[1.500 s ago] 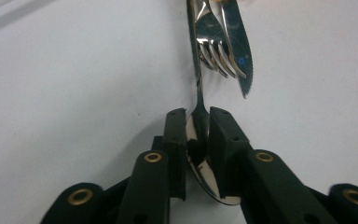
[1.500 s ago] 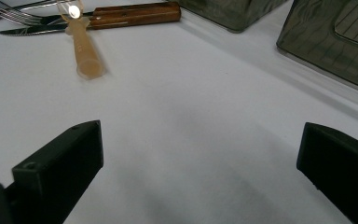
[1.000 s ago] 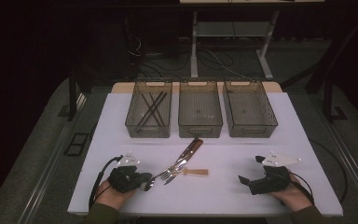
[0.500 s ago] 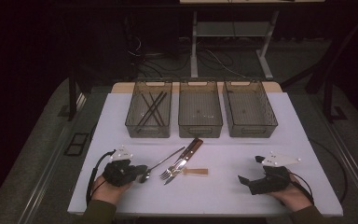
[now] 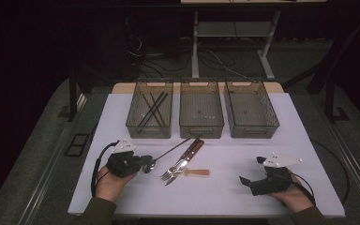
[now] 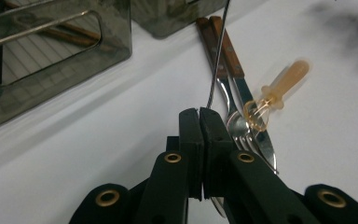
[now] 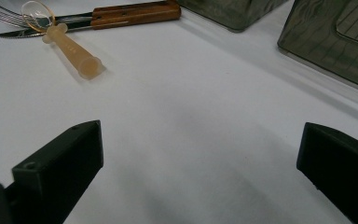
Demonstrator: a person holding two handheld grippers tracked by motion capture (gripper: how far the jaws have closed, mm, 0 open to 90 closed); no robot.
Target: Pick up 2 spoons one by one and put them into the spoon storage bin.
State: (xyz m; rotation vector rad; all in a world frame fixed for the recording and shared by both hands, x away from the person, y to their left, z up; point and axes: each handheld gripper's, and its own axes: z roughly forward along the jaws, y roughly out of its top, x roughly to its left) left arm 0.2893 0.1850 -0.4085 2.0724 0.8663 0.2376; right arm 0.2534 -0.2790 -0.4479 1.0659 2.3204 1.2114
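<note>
White tabletop (image 5: 225,197) under a dark room. Left gripper (image 6: 199,116) has its jaws pressed together on the bowl end of a long thin metal spoon (image 5: 168,151); right gripper (image 7: 200,154) rests spread and empty. Sorting seems underway: next, lift the spoon toward a smoky plastic bin (image 5: 201,123). Wood-handled knife (image 5: 191,152) lies beside it.

Counts on the white desk (image 5: 281,140)

Three smoky bins: left bin (image 5: 149,111), middle bin (image 5: 201,110), right bin (image 5: 251,110). One spoon (image 5: 166,153), one fork (image 5: 174,169), one knife (image 5: 191,154), one amber-handled utensil (image 5: 198,172). Two tools: left tool (image 5: 145,161), right tool (image 5: 248,176).
</note>
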